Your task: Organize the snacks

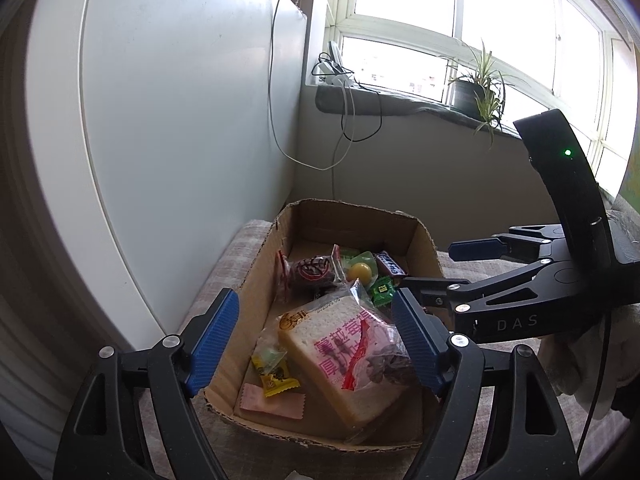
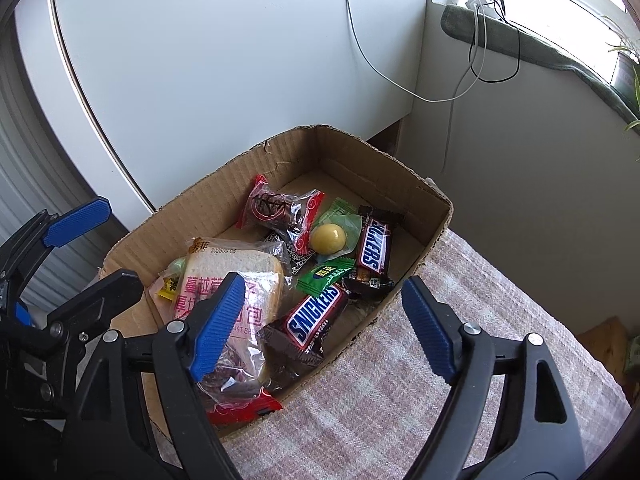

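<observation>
A: The snacks are all seen lying inside the cardboard box (image 2: 420, 196), which stands on the checked cloth (image 2: 440, 340); the nearest of them to the right gripper (image 2: 324, 328) is the Snickers bar (image 2: 312, 316), lying just beyond the blue pads and a little left of their midline.

B: Is its long axis given?

A: It is laid slantwise, one end toward the near corner of the box, the other toward the green sweet (image 2: 326, 274); a second Snickers bar (image 2: 374, 248) is set more upright in the picture, along the right wall; the bagged bread slice (image 1: 348, 356) is found under the left gripper (image 1: 316, 340), its length running from the box's middle toward its near edge.

B: And the jaws?

A: Both pairs are held wide with nothing between the pads; no wrapper is seen pinched in either view.

B: Which hand is judged nearer?

A: For the bread, the left, since it is framed squarely between those pads; for the bars, the right; no loose snack is seen on the cloth outside the box, so it cannot be told what is to be picked up next.
</observation>
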Available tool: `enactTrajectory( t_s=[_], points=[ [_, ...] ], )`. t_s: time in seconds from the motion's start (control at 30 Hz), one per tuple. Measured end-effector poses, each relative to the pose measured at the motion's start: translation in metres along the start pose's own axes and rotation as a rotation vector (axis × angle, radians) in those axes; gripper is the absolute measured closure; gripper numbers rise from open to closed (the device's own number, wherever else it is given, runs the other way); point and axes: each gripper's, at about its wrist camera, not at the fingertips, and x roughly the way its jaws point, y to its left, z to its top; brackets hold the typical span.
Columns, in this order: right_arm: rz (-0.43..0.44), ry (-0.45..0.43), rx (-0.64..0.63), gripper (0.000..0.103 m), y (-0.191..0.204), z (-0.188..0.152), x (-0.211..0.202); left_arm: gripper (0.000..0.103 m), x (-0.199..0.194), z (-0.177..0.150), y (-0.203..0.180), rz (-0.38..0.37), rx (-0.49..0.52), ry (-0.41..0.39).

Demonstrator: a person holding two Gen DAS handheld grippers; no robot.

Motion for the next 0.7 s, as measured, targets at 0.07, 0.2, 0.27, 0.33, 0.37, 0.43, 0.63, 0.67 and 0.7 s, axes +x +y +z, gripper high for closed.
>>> enactTrajectory(
  t_s=[0.07, 0.2, 0.27, 0.33, 0.37, 0.43, 0.63, 0.67, 0.7],
  points=[
    [-0.011, -0.009, 0.002, 0.019, -0.001, -0.004, -0.004, 0.024, 0.000, -0.001, 0.002, 0.003, -0.010, 0.007],
    [-0.039, -0.026, 0.004, 0.019, -0.002, -0.013, -0.015, 0.024, -0.006, -0.003, 0.000, 0.014, -0.016, -0.001],
    [-0.050, -0.050, 0.011, 0.019, -0.002, -0.018, -0.025, 0.024, -0.012, -0.002, -0.004, 0.021, -0.015, -0.015],
    [-0.059, -0.080, 0.012, 0.019, 0.000, -0.025, -0.038, 0.022, -0.020, -0.002, -0.008, 0.031, -0.010, -0.033],
    [-0.067, -0.096, 0.008, 0.018, 0.002, -0.029, -0.045, 0.021, -0.023, -0.002, -0.012, 0.037, -0.006, -0.042],
    [-0.093, -0.129, 0.006, 0.012, 0.006, -0.038, -0.057, 0.021, -0.031, -0.003, -0.018, 0.042, 0.009, -0.062],
    [-0.154, -0.225, 0.004, 0.009, 0.015, -0.065, -0.095, 0.018, -0.052, -0.012, -0.031, 0.056, 0.027, -0.101],
    [-0.161, -0.238, 0.008, 0.009, 0.016, -0.069, -0.100, 0.018, -0.053, -0.014, -0.031, 0.060, 0.026, -0.101],
    [-0.169, -0.249, 0.012, 0.006, 0.018, -0.074, -0.105, 0.018, -0.054, -0.016, -0.031, 0.059, 0.024, -0.101]
  ],
)
